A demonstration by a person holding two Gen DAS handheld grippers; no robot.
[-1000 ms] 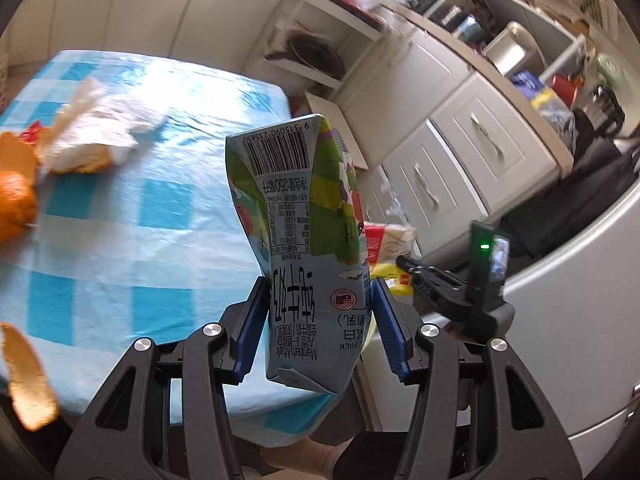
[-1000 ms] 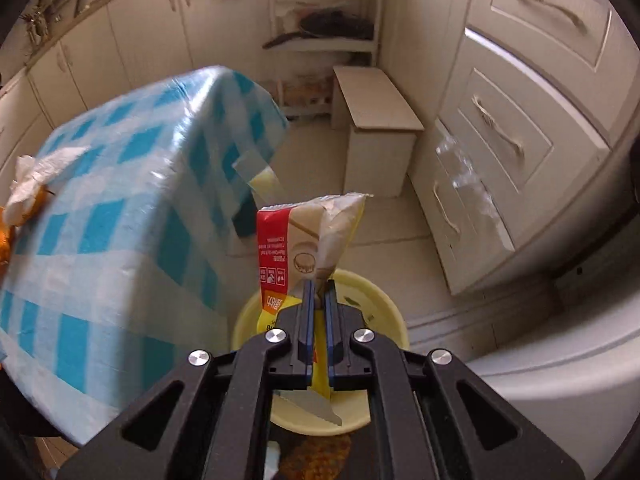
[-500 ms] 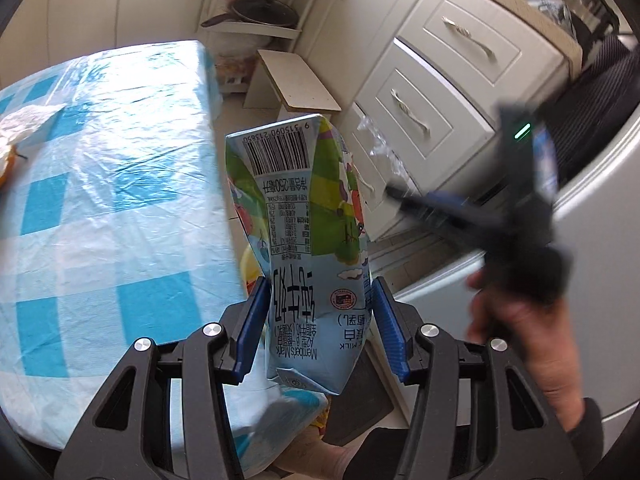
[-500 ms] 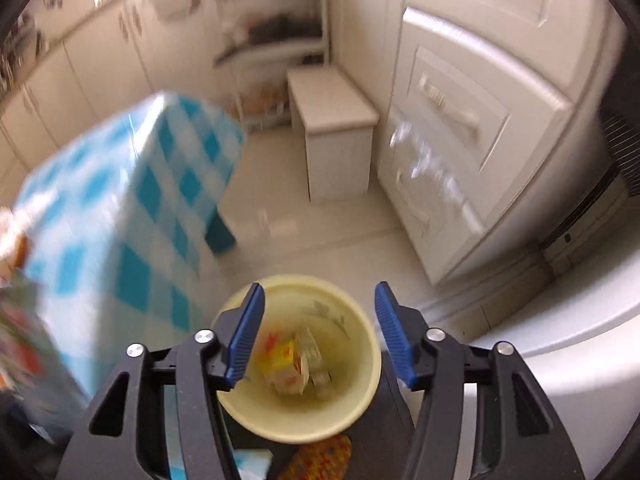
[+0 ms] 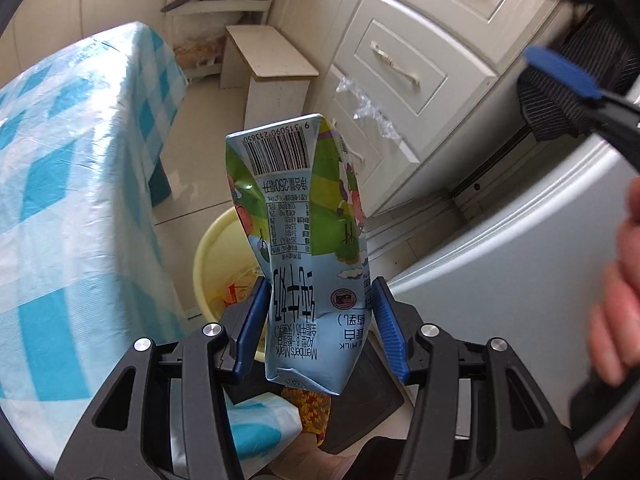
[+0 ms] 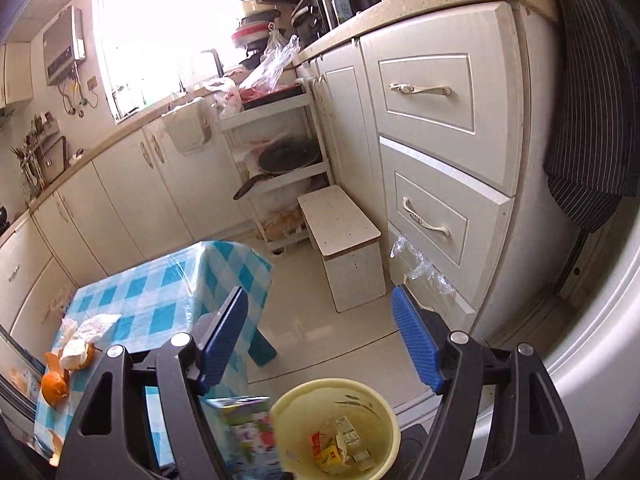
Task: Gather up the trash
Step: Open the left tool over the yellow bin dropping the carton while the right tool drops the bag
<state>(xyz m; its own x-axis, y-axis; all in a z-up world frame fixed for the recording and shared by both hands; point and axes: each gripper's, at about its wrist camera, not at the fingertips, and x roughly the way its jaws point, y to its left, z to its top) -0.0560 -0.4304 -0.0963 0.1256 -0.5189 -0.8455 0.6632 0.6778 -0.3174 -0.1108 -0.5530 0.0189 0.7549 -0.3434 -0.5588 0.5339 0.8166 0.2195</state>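
- Left wrist view: left gripper [image 5: 318,322] clamped on a crumpled milk carton [image 5: 304,248], pads pressed into its sides, carton upright between the fingers.
- Directly beyond and below the carton, a yellow bin [image 5: 208,264] on the floor, beside the desk [image 5: 80,160] with the blue-checked cloth.
- Right wrist view: right gripper [image 6: 320,340] with jaws just opened wide, nothing between the pads; snack wrappers already lying in the yellow bin [image 6: 384,408] beneath it.
- Same view: milk carton [image 6: 248,436] seen just left of the bin's rim, not yet over the opening.
- Still on the desk, well away from the bin: orange peel [image 6: 54,386] and crumpled paper [image 6: 88,334].
- Step in hand, judged: one piece just dropped by the right side, carton being carried to the bin by the left.
- Next move calls for: shifting the carton sideways until fully above the bin's mouth, then spreading the left jaws to let it fall; right gripper to be kept clear of the bin so the two do not meet.
- After that, likely back to the desk for the peel and paper.
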